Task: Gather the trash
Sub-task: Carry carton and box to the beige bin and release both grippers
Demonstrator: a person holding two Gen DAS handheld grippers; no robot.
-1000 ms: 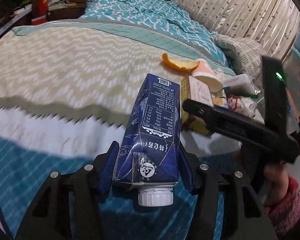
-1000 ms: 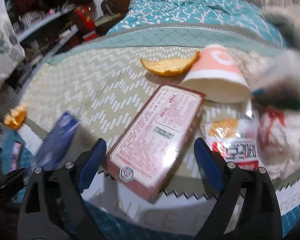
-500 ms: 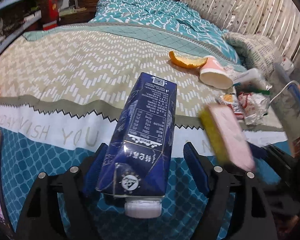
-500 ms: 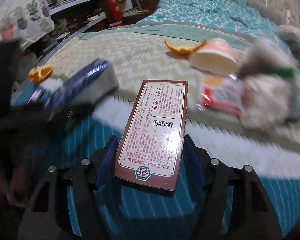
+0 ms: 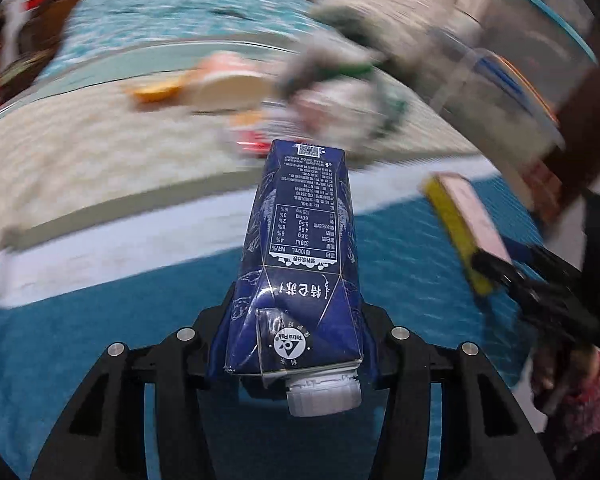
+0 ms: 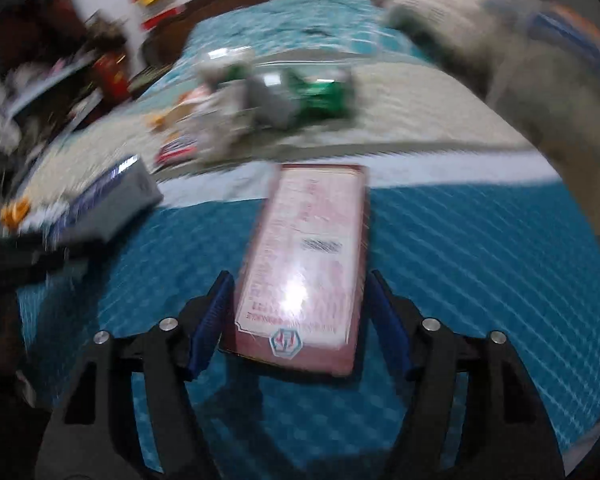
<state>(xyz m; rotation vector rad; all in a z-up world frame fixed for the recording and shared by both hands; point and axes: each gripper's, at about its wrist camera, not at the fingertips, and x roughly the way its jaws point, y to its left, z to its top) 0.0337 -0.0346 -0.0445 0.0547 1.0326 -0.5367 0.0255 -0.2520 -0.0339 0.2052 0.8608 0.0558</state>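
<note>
Right now your left gripper [image 5: 292, 344] has its blue pads pinching a dark blue milk carton [image 5: 300, 256] by the cap end, and your right gripper [image 6: 296, 320] has its jaws pressed against the long edges of a flat red box [image 6: 312, 264]. Both pieces are lifted clear over the teal part of the bedspread [image 6: 480, 264]. No bin shows in either view, so pick your drop spot before you swing further; the blur suggests you are moving fast. Keep each grip firm and carry level, because the carton sticks far out past the pads and could pivot. Keep the two loads apart. More trash waits on the bed: a paper cup [image 5: 232, 84], an orange peel [image 5: 156, 90] and crumpled wrappers [image 6: 268, 104].
</note>
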